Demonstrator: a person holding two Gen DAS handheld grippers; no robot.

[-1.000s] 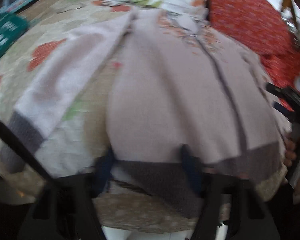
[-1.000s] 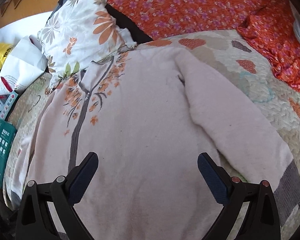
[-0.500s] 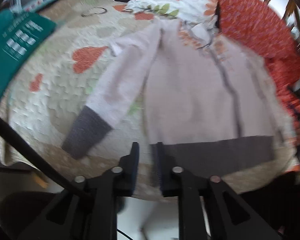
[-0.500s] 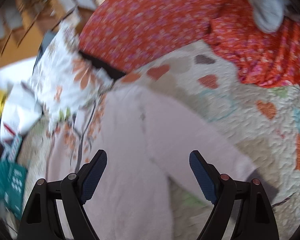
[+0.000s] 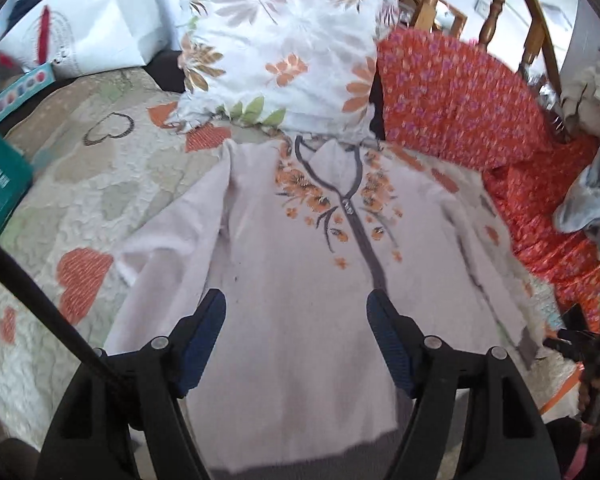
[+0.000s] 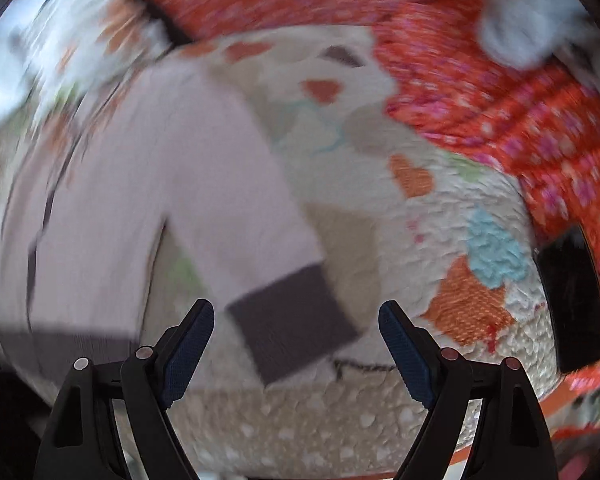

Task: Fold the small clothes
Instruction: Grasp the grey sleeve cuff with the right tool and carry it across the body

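Observation:
A pale pink zip cardigan [image 5: 300, 240] with orange flower embroidery and grey trim lies flat, front up, on the heart-patterned quilt [image 5: 100, 184]. My left gripper [image 5: 295, 304] hovers above its lower body, jaws opening, with nothing between the pads. In the blurred right wrist view the cardigan's right sleeve [image 6: 204, 168] runs down to a grey cuff [image 6: 292, 320]. My right gripper [image 6: 296, 312] stands open just over that cuff and grips nothing. The right gripper's body [image 5: 592, 344], held by a hand, shows at the left wrist view's right edge.
A flowered pillow [image 5: 284, 52] lies above the collar, and a red floral blanket [image 5: 460, 100] covers the right side. A teal box [image 5: 0, 184] and a white bag [image 5: 92, 20] sit on the left. A black flat object [image 6: 572, 300] rests on the quilt [image 6: 380, 240] by the blanket.
My left gripper let go of the grey hem, rose and opened over the cardigan's body. My right gripper swung right, from over the body to the sleeve cuff.

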